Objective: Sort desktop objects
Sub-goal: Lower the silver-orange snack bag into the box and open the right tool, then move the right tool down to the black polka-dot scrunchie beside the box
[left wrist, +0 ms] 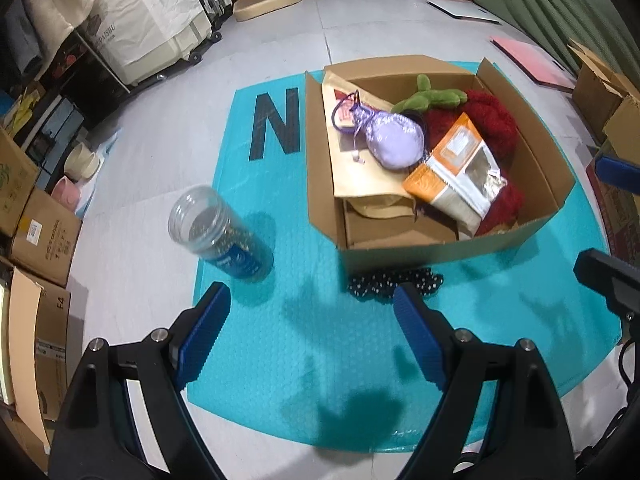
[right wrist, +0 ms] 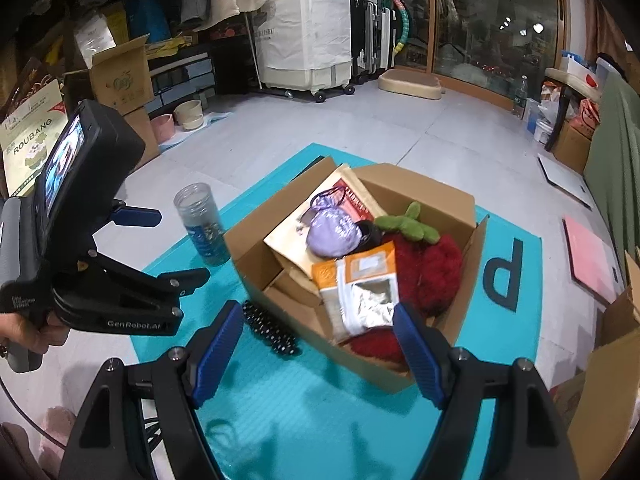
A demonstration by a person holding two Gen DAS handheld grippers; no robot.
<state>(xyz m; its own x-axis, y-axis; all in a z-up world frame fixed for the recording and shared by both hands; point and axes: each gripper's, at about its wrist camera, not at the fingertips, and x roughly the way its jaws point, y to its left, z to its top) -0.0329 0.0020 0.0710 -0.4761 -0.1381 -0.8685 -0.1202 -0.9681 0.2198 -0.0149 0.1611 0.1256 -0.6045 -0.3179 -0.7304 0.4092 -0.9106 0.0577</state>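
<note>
An open cardboard box (left wrist: pixel 400 250) (right wrist: pixel 280 304) stands on a teal mat (left wrist: pixel 304 344) (right wrist: pixel 288 400). In it lie a purple pouch (left wrist: pixel 394 142) (right wrist: pixel 334 232), an orange snack bag (left wrist: pixel 456 164) (right wrist: pixel 356 288), a red-and-green plush (left wrist: pixel 492 116) (right wrist: pixel 432 264) and a brown envelope (left wrist: pixel 360 176). A clear jar (left wrist: pixel 220 236) (right wrist: pixel 202 228) stands left of the box. A black dotted scrunchie (left wrist: pixel 394 282) (right wrist: pixel 270 330) lies against the box front. My left gripper (left wrist: pixel 310 328) is open and empty above the mat, and it also shows in the right wrist view (right wrist: pixel 140 216). My right gripper (right wrist: pixel 320 344) is open and empty before the box.
Cardboard boxes (left wrist: pixel 36 232) line the left floor. Covered appliances (right wrist: pixel 308 28) and suitcases stand at the back. A pink board (right wrist: pixel 592 256) and more boxes (left wrist: pixel 608 92) lie right of the mat. Bowls (right wrist: pixel 188 114) sit on the floor.
</note>
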